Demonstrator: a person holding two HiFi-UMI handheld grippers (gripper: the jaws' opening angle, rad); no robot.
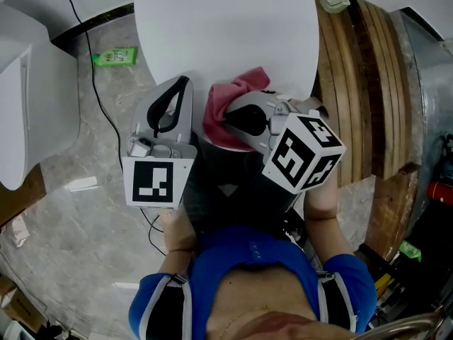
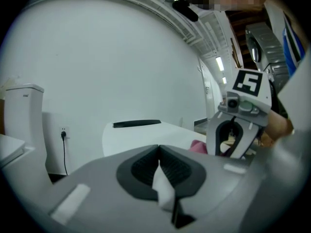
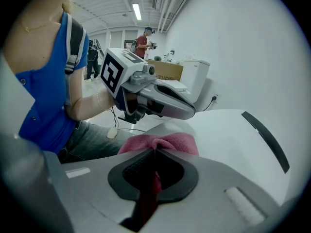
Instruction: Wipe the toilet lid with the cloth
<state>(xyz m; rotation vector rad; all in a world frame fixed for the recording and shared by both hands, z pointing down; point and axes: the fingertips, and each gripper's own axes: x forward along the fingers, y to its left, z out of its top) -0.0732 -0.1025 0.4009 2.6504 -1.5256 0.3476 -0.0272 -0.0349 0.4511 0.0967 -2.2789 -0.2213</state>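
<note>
The white toilet lid (image 1: 226, 27) is closed and fills the top middle of the head view. A pink cloth (image 1: 230, 101) is bunched at the lid's near edge. My right gripper (image 1: 226, 121) is shut on the pink cloth (image 3: 160, 142), and a strip of it runs back between the fingers (image 3: 155, 149). Just left of the cloth, my left gripper (image 1: 187, 82) is shut, its tips over the lid's near rim. Its fingers (image 2: 158, 147) meet at the tip, with a white sliver showing in the slit behind. The cloth (image 2: 198, 146) peeks out beside the right gripper (image 2: 229, 154).
A black strip (image 2: 137, 123) lies at the lid's far end by the wall. A black cable (image 1: 88, 55) and a green packet (image 1: 115, 57) lie on the floor to the left, near another white toilet (image 1: 28, 98). Wooden planks (image 1: 354, 83) stand to the right. People stand far off (image 3: 143, 42).
</note>
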